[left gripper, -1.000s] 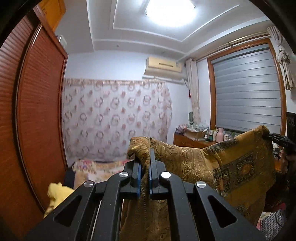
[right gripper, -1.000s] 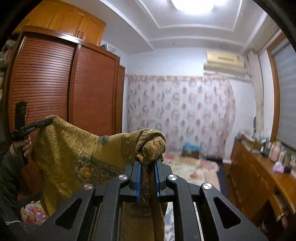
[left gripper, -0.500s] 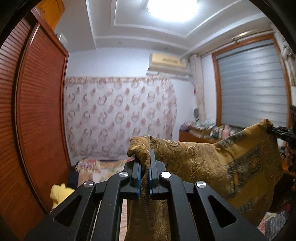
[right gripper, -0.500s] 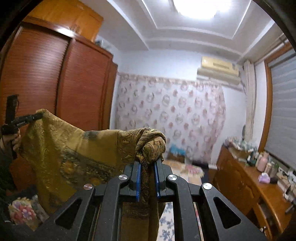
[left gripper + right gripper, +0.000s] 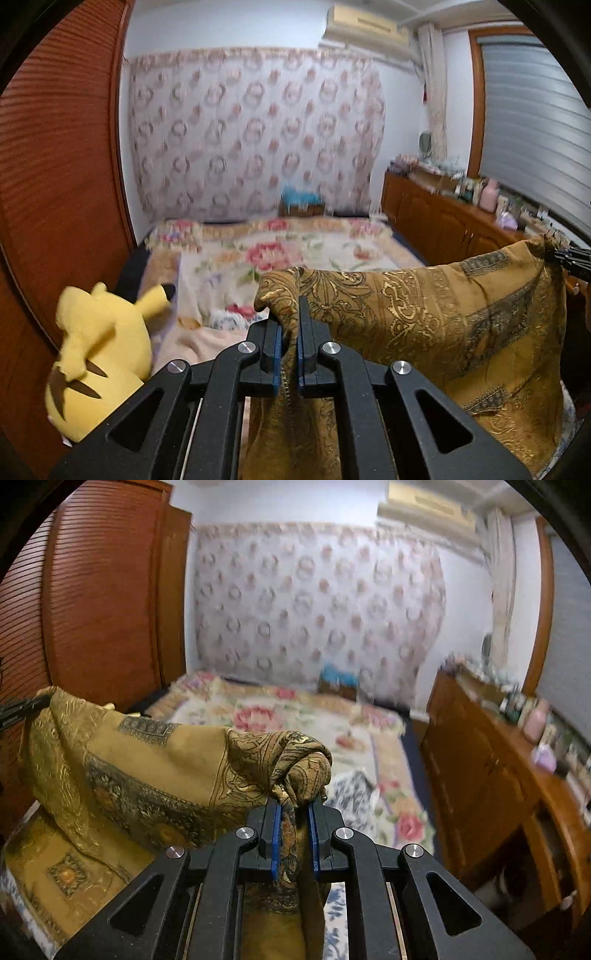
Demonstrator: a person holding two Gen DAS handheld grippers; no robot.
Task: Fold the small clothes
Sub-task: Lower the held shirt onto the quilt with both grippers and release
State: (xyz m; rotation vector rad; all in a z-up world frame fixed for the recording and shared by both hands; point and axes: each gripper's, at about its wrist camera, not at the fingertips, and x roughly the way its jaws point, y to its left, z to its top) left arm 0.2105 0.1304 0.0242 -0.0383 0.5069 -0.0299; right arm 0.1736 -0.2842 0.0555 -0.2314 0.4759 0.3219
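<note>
One mustard-gold paisley woven cloth [image 5: 443, 317] [image 5: 155, 760] is in view. Two black two-finger grippers show: the left gripper [image 5: 289, 332] and the right gripper [image 5: 294, 812]. One yellow plush toy with black-tipped ears [image 5: 99, 354] lies at the left. There is one bed with a floral pink-and-cream cover [image 5: 295, 247], one long brown wooden dresser [image 5: 443, 225], one cream wall air conditioner [image 5: 365, 26] and one small black-and-white patterned garment [image 5: 354, 786]. The bottles on the dresser are too blurred to count.

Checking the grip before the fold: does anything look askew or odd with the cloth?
Nothing is damaged. The left tool and right tool each pinch a bunched corner of the cloth, and the top edge between them sags rather than running taut. The right tool's corner is wadded into a thick knot-like lump.
</note>
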